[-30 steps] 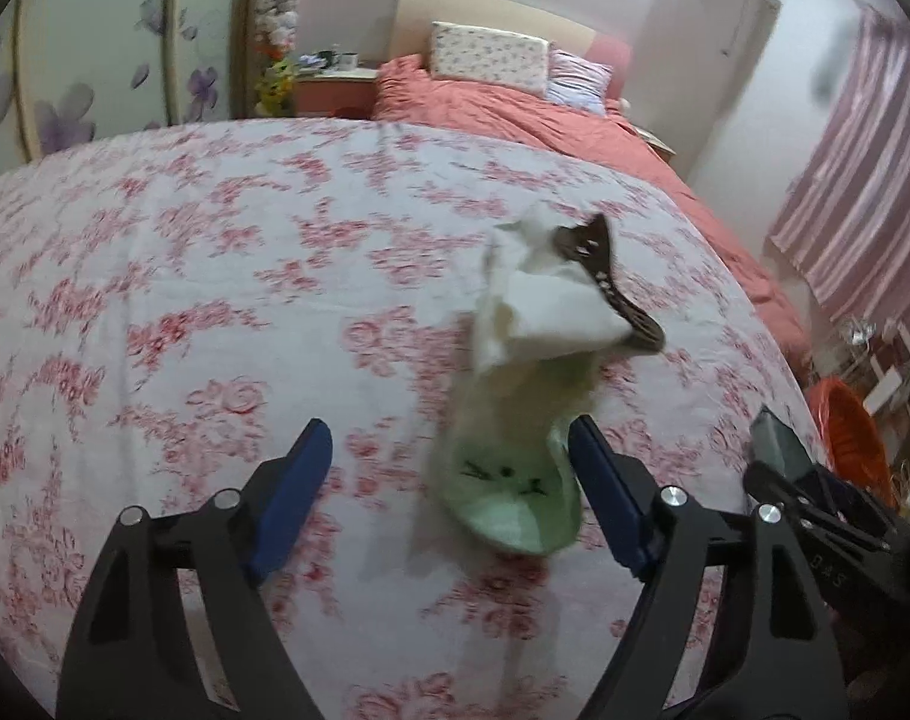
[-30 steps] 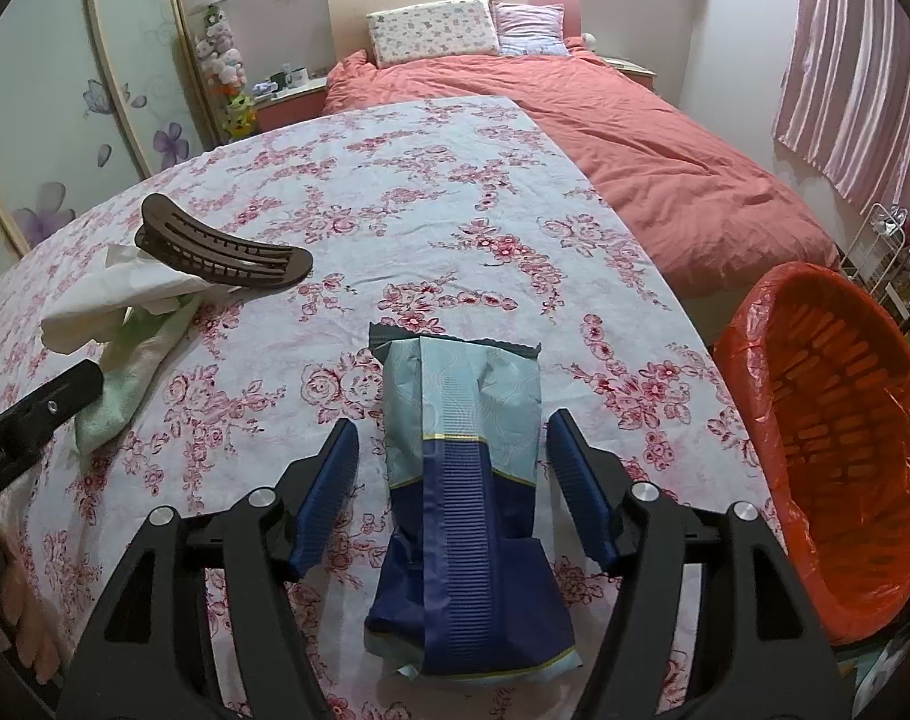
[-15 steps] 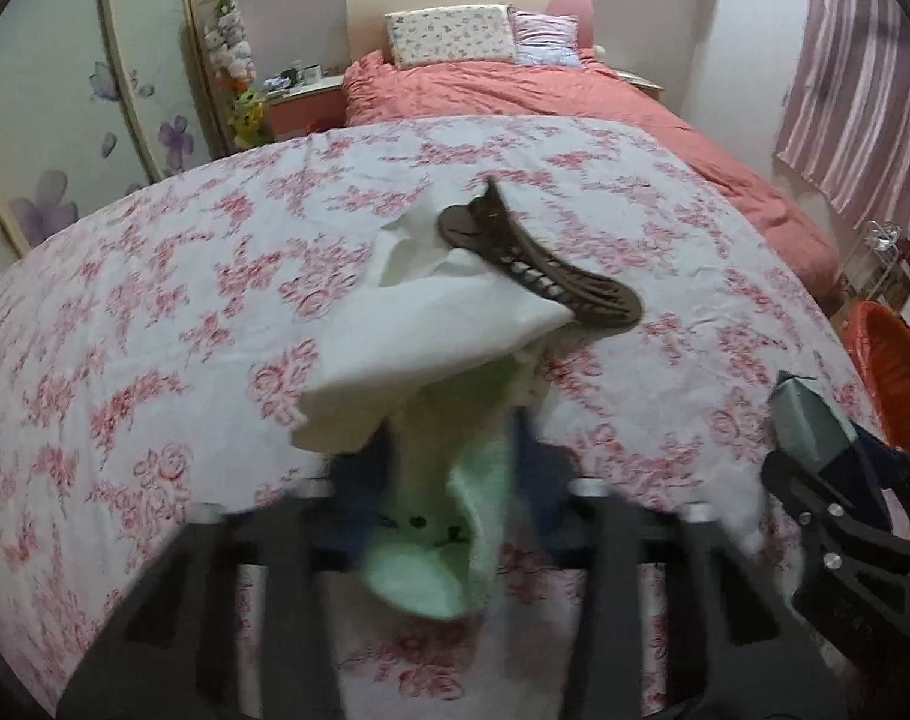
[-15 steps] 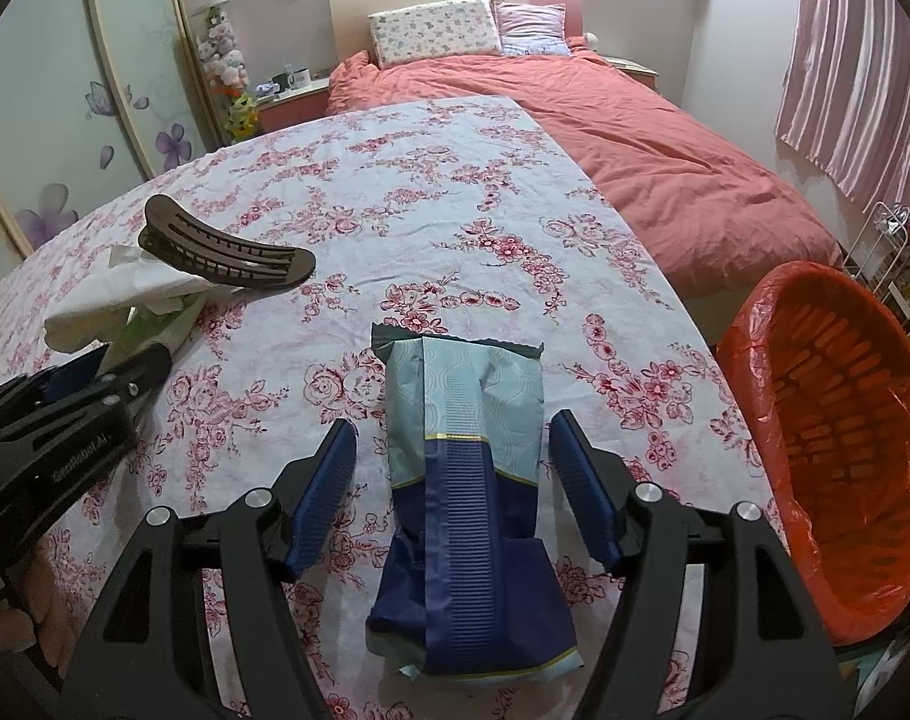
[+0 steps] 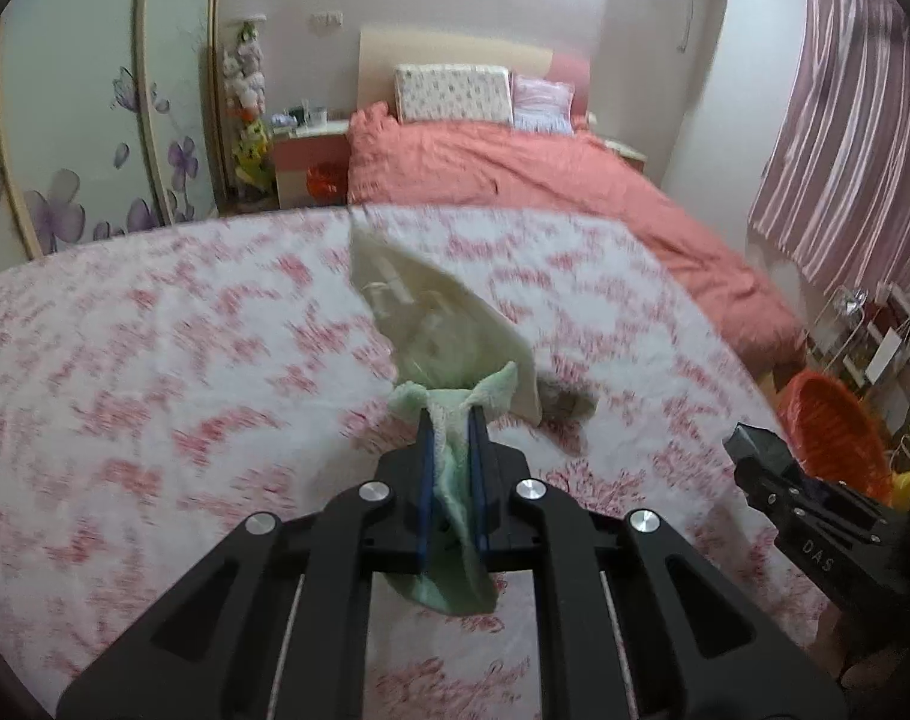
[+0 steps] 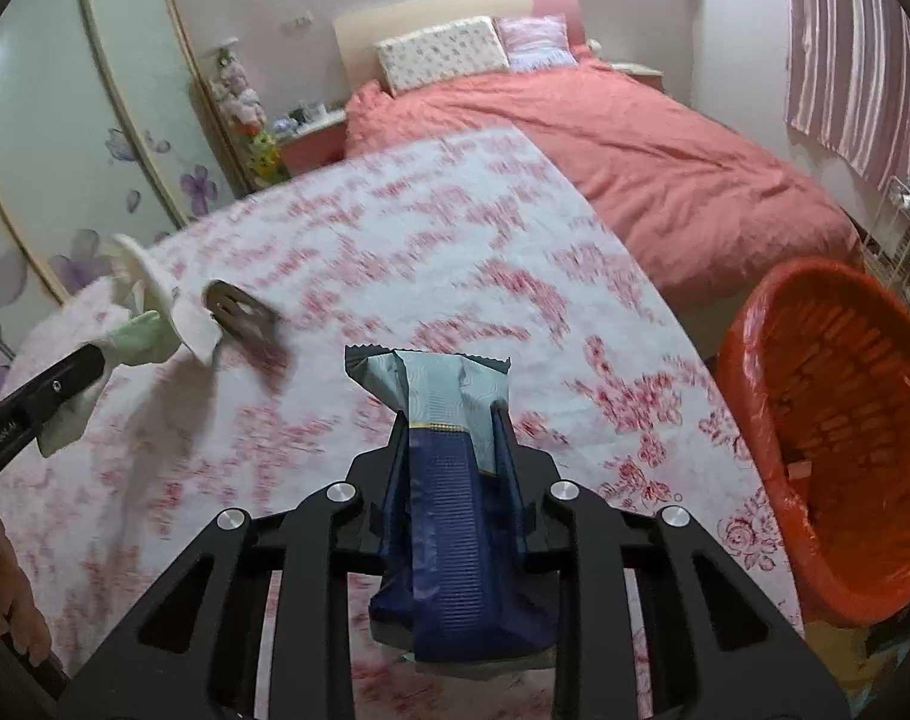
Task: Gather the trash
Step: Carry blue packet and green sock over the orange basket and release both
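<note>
So the blue snack wrapper [image 6: 455, 516] is pinched flat between the right gripper [image 6: 455, 438] fingers and held up off the floral tablecloth [image 6: 395, 252], probably so it can be swung over to the orange bin [image 6: 826, 456] just beside the table edge. The green cloth [image 5: 455, 480], with a white tissue [image 5: 431, 324] draped on it, is clamped in the left gripper [image 5: 453, 450] the same way. The brown hair clip [image 6: 239, 312] is left on the cloth. A second ago both sets of fingers were spread wide around these items lying on the table; now both are closed and lifted.
</note>
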`<state>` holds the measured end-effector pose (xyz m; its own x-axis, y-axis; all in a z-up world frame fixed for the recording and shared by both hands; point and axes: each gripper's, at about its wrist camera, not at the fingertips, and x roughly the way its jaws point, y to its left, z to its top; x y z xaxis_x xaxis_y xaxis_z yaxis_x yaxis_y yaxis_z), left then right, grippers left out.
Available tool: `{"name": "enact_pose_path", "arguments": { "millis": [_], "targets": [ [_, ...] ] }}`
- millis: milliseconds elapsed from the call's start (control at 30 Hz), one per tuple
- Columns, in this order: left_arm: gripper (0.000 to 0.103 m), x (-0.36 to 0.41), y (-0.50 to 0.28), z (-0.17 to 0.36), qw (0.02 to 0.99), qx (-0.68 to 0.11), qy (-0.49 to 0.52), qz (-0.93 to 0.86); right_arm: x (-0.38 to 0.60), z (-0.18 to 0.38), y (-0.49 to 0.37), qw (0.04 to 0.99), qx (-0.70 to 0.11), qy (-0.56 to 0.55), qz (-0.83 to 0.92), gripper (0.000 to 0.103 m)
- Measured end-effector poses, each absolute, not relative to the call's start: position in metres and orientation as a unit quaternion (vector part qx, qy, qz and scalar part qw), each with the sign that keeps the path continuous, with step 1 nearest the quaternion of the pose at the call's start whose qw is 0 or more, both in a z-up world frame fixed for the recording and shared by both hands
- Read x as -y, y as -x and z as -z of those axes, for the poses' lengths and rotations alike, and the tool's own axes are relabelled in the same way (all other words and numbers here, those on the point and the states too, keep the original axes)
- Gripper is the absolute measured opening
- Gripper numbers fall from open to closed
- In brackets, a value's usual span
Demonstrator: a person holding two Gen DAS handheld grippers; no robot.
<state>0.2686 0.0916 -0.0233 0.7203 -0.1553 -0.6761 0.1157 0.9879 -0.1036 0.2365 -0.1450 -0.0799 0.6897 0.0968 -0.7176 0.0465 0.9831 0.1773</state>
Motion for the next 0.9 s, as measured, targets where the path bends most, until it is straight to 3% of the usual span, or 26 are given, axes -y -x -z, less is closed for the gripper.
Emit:
{"name": "enact_pose_path", "arguments": {
  "millis": [467, 900],
  "targets": [
    [0.011, -0.101, -0.227, -0.037, 0.944, -0.316, 0.044, 0.085, 0.135, 0.022, -0.206, 0.94, -0.329, -0.086, -0.029, 0.027],
    [0.011, -0.058, -0.207, -0.06, 0.947, -0.296, 0.036, 0.118, 0.172, -0.003, -0.181, 0.952, -0.289, -0.102, 0.0, 0.027]
  ]
}}
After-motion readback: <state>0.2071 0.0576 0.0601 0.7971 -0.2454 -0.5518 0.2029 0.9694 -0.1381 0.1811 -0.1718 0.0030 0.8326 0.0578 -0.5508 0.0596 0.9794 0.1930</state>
